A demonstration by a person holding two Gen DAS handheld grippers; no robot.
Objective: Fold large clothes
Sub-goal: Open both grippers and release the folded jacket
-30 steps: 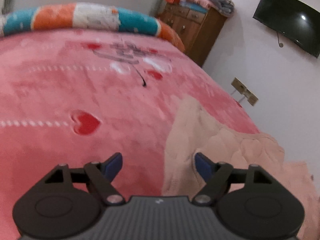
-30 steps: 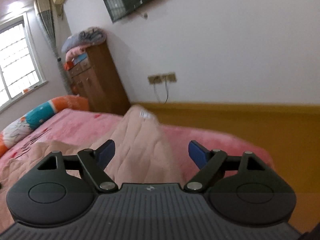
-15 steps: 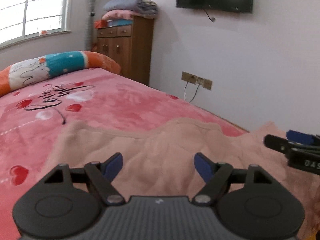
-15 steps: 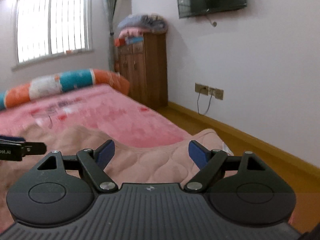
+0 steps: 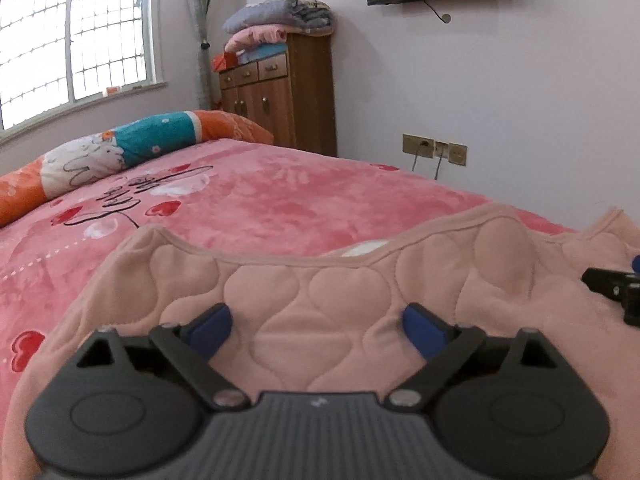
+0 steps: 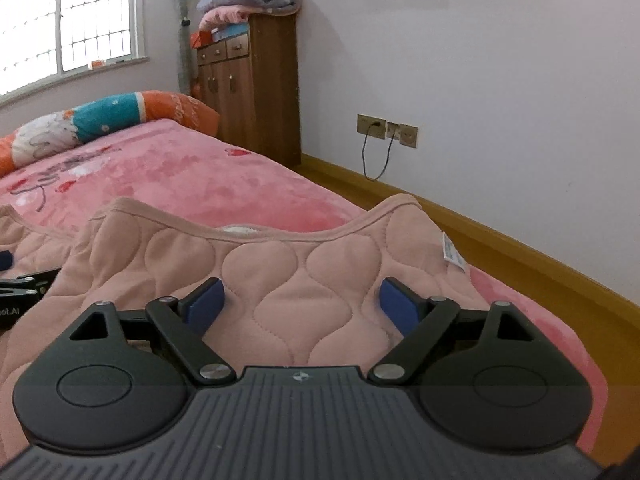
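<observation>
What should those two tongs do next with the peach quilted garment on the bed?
Probably lower both and close on the fabric. The left tongs, jaws opening, and the right tongs, open, hang over the peach garment on the pink blanket, gripping nothing.

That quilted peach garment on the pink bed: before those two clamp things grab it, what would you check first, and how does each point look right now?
1. Quilted peach garment lies on the pink plush bedspread: ok.
2. Left hand-held gripper wide enough: ok, jaws apart and opening, fabric showing between them, nothing pinched.
3. Right hand-held gripper wide enough: ok, jaws apart above the fabric.
4. Grippers clear of each other: ok, side by side with a gap.
5. Piped top edge within reach: ok, just ahead of both.
6. Blue pads touching the cloth: cannot tell.
</observation>
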